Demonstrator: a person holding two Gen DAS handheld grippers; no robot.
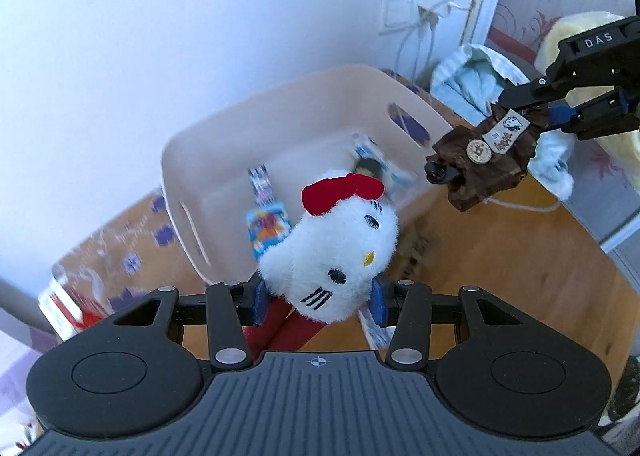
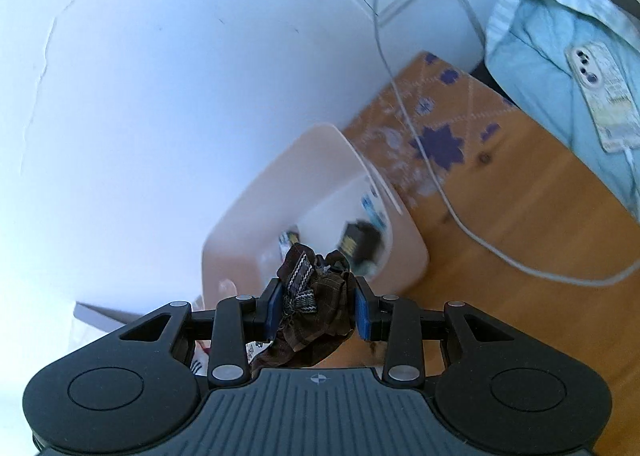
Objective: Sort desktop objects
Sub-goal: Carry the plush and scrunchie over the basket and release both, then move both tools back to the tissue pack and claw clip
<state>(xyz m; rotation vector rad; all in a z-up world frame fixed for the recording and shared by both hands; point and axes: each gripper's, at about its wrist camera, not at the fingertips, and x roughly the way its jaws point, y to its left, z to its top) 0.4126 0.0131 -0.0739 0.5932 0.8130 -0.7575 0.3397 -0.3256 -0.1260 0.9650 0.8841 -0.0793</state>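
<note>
My left gripper (image 1: 318, 302) is shut on a white cat plush (image 1: 332, 252) with a red bow, held over the near side of a beige plastic bin (image 1: 280, 116). My right gripper (image 2: 316, 314) is shut on a brown cloth pouch (image 2: 312, 312). In the left wrist view the right gripper (image 1: 536, 112) holds the pouch (image 1: 484, 160), with its label and round badge, above the table just right of the bin. The bin (image 2: 256, 216) holds several small colourful packets (image 1: 266, 228) and a dark item (image 2: 358, 242).
The wooden table (image 1: 500, 256) has a patterned cloth (image 2: 436, 128) under the bin. A white cable (image 2: 448, 200) runs across it from a wall socket (image 1: 404, 6). A light blue cloth (image 2: 560, 68) with a phone (image 2: 600, 92) lies right. A red-white box (image 1: 68, 304) stands left.
</note>
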